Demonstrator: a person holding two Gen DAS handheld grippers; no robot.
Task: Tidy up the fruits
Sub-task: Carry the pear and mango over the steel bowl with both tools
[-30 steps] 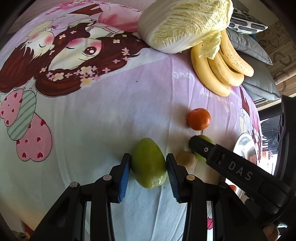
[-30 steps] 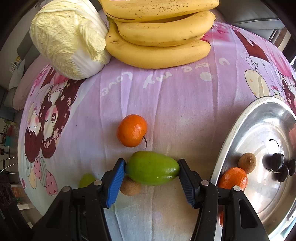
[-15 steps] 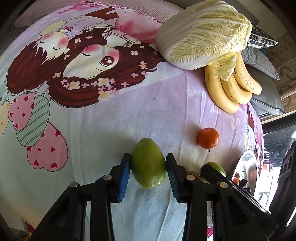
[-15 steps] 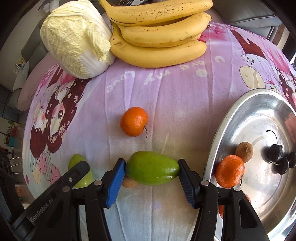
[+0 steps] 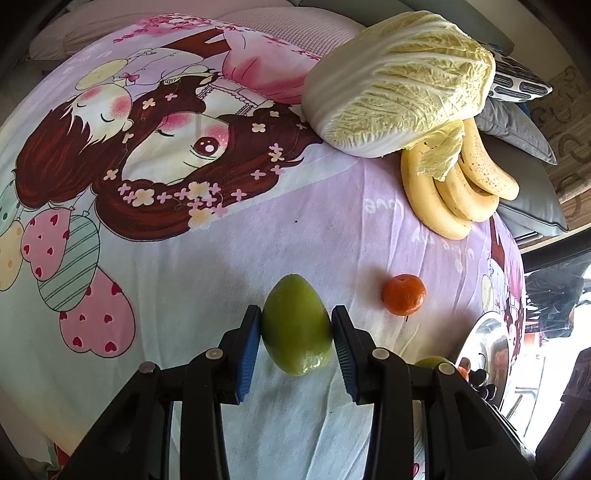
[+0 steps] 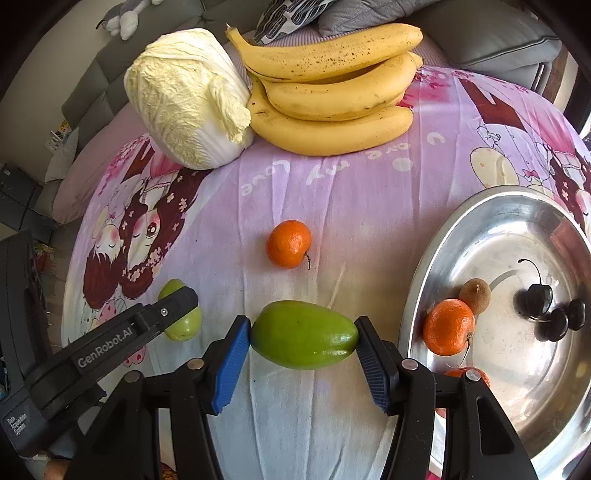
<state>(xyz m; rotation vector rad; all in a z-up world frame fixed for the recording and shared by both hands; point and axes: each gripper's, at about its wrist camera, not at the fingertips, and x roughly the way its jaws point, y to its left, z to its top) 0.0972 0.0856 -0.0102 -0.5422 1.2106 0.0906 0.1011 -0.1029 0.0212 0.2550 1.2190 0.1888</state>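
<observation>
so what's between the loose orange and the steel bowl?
Right wrist view: only bare printed cloth between the loose orange and the steel bowl rim; nothing lies there.

Pretty clearly someone's living room at home. The surface is covered with a kids' cartoon sheet, purple with anime girls and hearts. Behind its far edge there's a grey sofa with grey cushions and a patterned pillow, plus a plush toy sitting up on the backrest. Groceries lie loose on the sheet: a napa cabbage and bananas near the far edge.
</observation>
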